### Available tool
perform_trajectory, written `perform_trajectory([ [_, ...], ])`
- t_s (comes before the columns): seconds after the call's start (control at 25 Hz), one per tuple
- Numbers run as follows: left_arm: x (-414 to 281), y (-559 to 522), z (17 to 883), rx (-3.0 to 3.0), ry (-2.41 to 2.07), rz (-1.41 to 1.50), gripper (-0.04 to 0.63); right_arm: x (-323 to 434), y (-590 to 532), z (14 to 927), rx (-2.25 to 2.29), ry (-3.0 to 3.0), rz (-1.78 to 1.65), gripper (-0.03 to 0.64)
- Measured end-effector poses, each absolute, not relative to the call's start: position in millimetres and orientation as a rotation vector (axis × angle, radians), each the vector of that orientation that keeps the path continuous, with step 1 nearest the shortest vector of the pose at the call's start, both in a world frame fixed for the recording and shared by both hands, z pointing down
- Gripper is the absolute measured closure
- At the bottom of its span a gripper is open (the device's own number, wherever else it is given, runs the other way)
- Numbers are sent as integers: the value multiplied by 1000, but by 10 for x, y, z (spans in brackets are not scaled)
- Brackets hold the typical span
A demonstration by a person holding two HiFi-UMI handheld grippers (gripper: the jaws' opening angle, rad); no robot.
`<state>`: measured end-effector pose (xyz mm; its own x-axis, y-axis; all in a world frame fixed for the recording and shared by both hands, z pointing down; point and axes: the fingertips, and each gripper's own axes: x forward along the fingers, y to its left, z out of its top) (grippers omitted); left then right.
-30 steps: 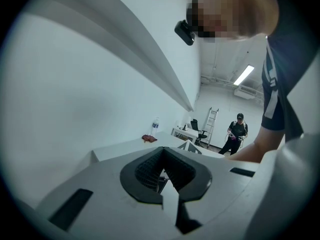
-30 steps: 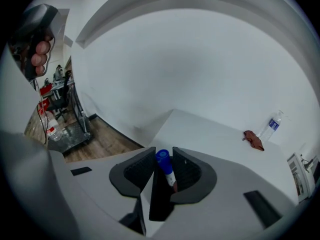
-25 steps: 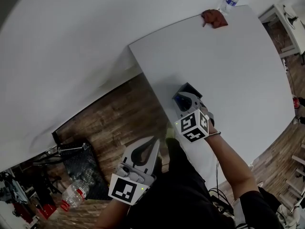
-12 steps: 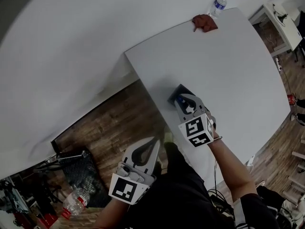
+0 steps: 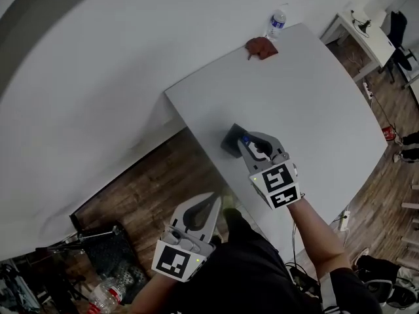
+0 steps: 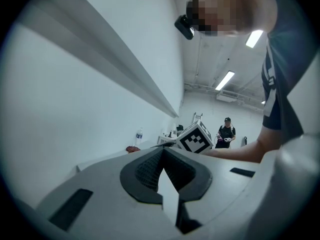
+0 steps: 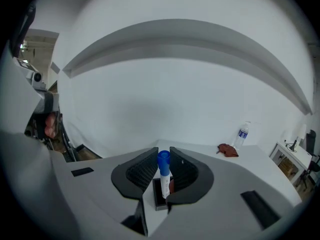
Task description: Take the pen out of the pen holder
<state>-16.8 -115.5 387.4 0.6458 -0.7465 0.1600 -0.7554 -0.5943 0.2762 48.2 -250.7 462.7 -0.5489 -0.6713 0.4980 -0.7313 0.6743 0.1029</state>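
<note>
Hand-held gripper on the right (image 7: 163, 155) is seen closed about the pen (image 7: 164, 178), its two dark ribbed pads pressed against the blue cap (image 7: 163, 160) from either side. The pen stands upright, its white barrel sunk into the small dark square pen holder (image 7: 156, 196), which sits near the corner of the white counter (image 5: 308, 97). It has not yet been lifted out.

The pen is judged to be light and rigid, with a smooth plastic skin that could slip under a weak hold. The cap is the only part offered above the holder, so the hold is taken there. A loosely fitted cap might pull free of the barrel, so a grasp lower down, where cap meets barrel, would be safer if it can be reached. The holder looks light too, and could be dragged up with the pen unless the pull is kept straight along the barrel.

The left hand-held gripper (image 5: 215, 198) is held off the counter, over the wooden floor (image 5: 150, 188), well apart from the holder. Its jaws are brought together with nothing between them.
</note>
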Motion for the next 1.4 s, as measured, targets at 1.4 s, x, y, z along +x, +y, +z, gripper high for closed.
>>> perform_trajectory([
  [1.4,34,-490,3155,2780,-1066,-73,589,422,-1565,3223,1218,-2517,-13,543],
])
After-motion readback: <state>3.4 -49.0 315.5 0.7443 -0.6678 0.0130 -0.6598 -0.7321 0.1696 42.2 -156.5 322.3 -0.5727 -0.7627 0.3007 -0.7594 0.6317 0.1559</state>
